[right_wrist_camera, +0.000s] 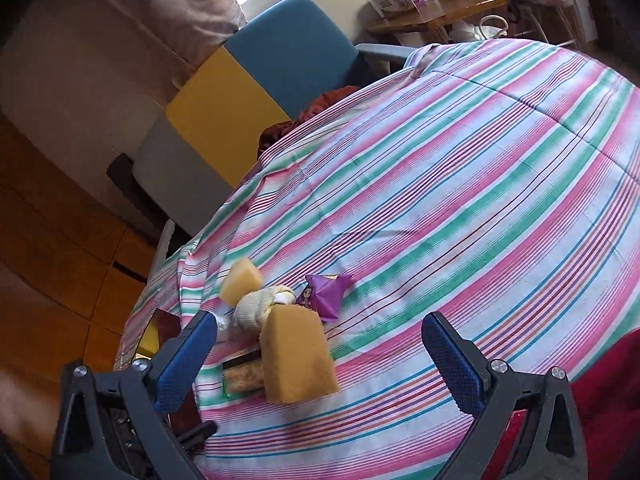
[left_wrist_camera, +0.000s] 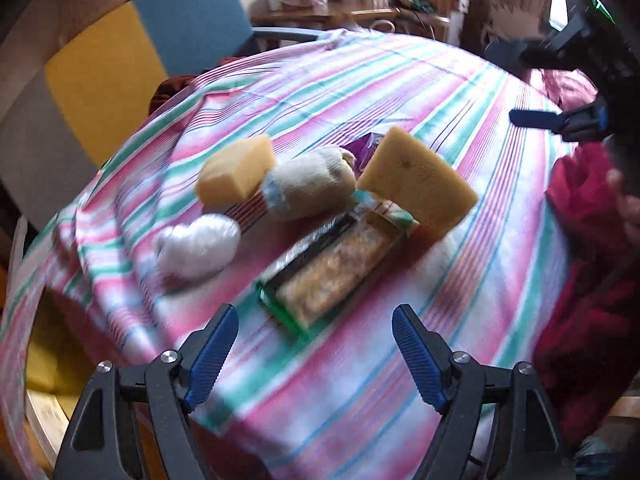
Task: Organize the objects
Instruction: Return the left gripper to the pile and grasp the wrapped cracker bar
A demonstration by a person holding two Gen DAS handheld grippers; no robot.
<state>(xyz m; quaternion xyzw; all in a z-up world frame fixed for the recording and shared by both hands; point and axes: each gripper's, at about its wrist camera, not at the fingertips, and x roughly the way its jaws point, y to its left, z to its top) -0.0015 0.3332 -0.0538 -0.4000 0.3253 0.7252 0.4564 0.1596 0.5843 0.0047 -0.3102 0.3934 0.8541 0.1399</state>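
Note:
A heap lies on the striped tablecloth [left_wrist_camera: 400, 80]. It holds a small yellow sponge [left_wrist_camera: 236, 170], a rolled beige sock [left_wrist_camera: 308, 186], a white plastic bundle [left_wrist_camera: 198, 246] and a clear snack packet with green ends [left_wrist_camera: 332, 272]. A large yellow sponge [left_wrist_camera: 416, 184] stands tilted on the packet's far end, with a purple packet [left_wrist_camera: 366, 148] behind it. My left gripper [left_wrist_camera: 316, 320] is open and empty, just short of the snack packet. My right gripper [right_wrist_camera: 320, 328] is open too. The large sponge [right_wrist_camera: 296, 356] lies ahead between its fingers, untouched. The purple packet [right_wrist_camera: 328, 294] and sock [right_wrist_camera: 256, 308] lie beyond.
A blue and yellow chair [right_wrist_camera: 256, 80] stands at the table's far left edge. A red garment [left_wrist_camera: 580, 280] and a person's hand [left_wrist_camera: 628, 204] are at the right. The right gripper [left_wrist_camera: 520, 86] shows at the left wrist view's upper right. A cluttered wooden side table [right_wrist_camera: 436, 12] stands behind.

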